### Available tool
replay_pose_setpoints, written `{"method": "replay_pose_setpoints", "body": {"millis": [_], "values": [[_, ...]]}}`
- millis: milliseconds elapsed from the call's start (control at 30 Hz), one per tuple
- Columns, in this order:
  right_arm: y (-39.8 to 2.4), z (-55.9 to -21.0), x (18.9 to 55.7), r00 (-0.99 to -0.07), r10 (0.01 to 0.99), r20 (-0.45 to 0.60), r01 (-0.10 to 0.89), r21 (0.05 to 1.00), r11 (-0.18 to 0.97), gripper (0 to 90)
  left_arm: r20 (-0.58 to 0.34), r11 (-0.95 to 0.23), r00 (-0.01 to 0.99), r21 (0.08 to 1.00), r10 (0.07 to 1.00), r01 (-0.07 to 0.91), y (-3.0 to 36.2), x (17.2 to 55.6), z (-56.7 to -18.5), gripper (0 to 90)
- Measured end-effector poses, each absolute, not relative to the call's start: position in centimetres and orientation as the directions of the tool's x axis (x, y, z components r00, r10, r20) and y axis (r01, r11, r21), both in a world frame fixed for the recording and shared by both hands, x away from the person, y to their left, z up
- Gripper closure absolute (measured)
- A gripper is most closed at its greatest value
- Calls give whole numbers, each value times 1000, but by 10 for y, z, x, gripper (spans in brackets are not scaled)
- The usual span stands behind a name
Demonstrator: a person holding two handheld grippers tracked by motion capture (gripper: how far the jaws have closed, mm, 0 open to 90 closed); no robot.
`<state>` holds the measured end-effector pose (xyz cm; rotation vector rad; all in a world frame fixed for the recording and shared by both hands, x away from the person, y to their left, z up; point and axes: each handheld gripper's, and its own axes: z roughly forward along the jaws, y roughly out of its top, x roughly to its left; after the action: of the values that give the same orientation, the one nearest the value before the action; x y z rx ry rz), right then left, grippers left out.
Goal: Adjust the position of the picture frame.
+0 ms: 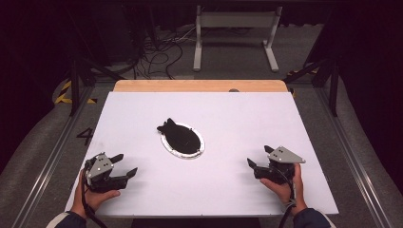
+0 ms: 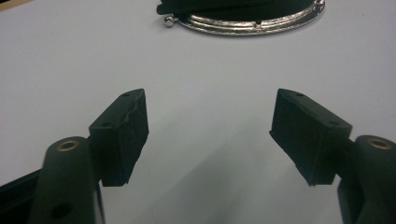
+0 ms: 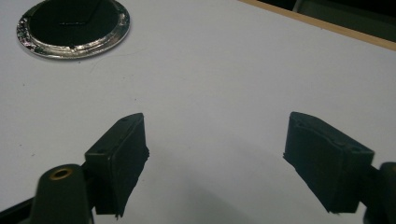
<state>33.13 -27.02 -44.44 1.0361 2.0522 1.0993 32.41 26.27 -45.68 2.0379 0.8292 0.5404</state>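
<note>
Both grippers rest near the near edge of the white table [image 1: 285,123], each held in a hand, jaws spread with nothing between them. The left gripper [image 1: 124,166] sits by the near left corner; in the left gripper view its pads [image 2: 123,135] stand wide apart over bare table. The right gripper [image 1: 259,157] sits toward the near right corner, its pads [image 3: 119,156] likewise released and apart.

Out from both, around the middle of the table, lies a round black object with a shiny metal rim [image 1: 183,140], flat on the surface. A black part [image 1: 167,127] juts from its far-left side, so the whole reads as an oval running from far-left to near-right. It is well apart from either gripper, ahead and to the right of the left one, ahead and to the left of the right one, and roughly as far from each; I judge neither hand clearly nearer.

What the thing is stays hard to tell: the black top swallows detail. The left gripper view cuts it off at the upper edge, showing a small metal ball [image 2: 169,21] at its rim.
</note>
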Motion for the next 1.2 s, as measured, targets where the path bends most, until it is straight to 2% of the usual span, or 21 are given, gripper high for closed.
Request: {"method": "replay_pose_setpoints", "body": {"millis": [100, 167, 200, 233, 367, 400, 433, 467, 567, 733, 833, 900, 967, 1100, 1133, 1167, 1200], "values": [[-271, -446, 333, -532, 839, -116, 368, 860, 353, 291, 70, -432, 696, 827, 714, 359, 261, 330, -456, 404], [-272, -446, 335, -535, 839, -96, 382, 858, 342, 354, 71, -439, 695, 820, 715, 367, 261, 336, -455, 516], [-272, -446, 335, -535, 839, -96, 382, 858, 342, 354, 71, -439, 695, 820, 715, 367, 261, 336, -455, 583], [-272, -446, 338, -540, 837, -90, 391, 854, 345, 444, 74, -439, 696, 821, 714, 364, 261, 341, -454, 623], [-266, -446, 340, -593, 803, -51, 402, 846, 350, 670, 73, -466, 743, 819, 665, 336, 251, 358, -446, 763], [-266, -446, 340, -593, 803, -51, 402, 846, 350, 670, 73, -466, 743, 819, 665, 336, 251, 358, -446, 792], [-258, -446, 340, -630, 774, -59, 400, 830, 388, 781, 85, -474, 754, 821, 652, 318, 243, 365, -441, 817], [-258, -446, 340, -630, 774, -59, 400, 830, 388, 781, 85, -474, 754, 821, 652, 318, 243, 365, -441, 840], [-244, -447, 341, -671, 740, -51, 390, 824, 411, 878, 90, -469, 748, 826, 657, 313, 232, 380, -435, 861], [-222, -445, 345, -698, 715, -32, 393, 818, 420, 900, 51, -431, 728, 833, 684, 346, 217, 415, -429, 870], [-210, -446, 351, -695, 719, -24, 402, 815, 417, 900, 59, -456, 723, 810, 688, 368, 205, 438, -432, 898], [-208, -446, 353, -695, 718, -25, 404, 813, 419, 900, 89, -485, 720, 794, 688, 365, 198, 451, -435, 899], [-204, -449, 357, -697, 717, -13, 414, 809, 416, 900, 72, -480, 711, 784, 699, 393, 192, 465, -438, 900], [-201, -452, 360, -694, 720, -6, 425, 803, 417, 900, 135, -537, 708, 752, 693, 383, 181, 479, -452, 900], [-200, -453, 360, -697, 717, -7, 424, 803, 420, 900, 91, -496, 698, 768, 710, 405, 184, 484, -454, 900], [-199, -453, 360, -704, 711, -8, 422, 800, 427, 900, 91, -496, 698, 768, 710, 405, 184, 484, -454, 896], [-197, -453, 360, -710, 705, -7, 418, 800, 430, 900, 40, -411, 656, 808, 754, 423, 190, 492, -450, 899]]}}
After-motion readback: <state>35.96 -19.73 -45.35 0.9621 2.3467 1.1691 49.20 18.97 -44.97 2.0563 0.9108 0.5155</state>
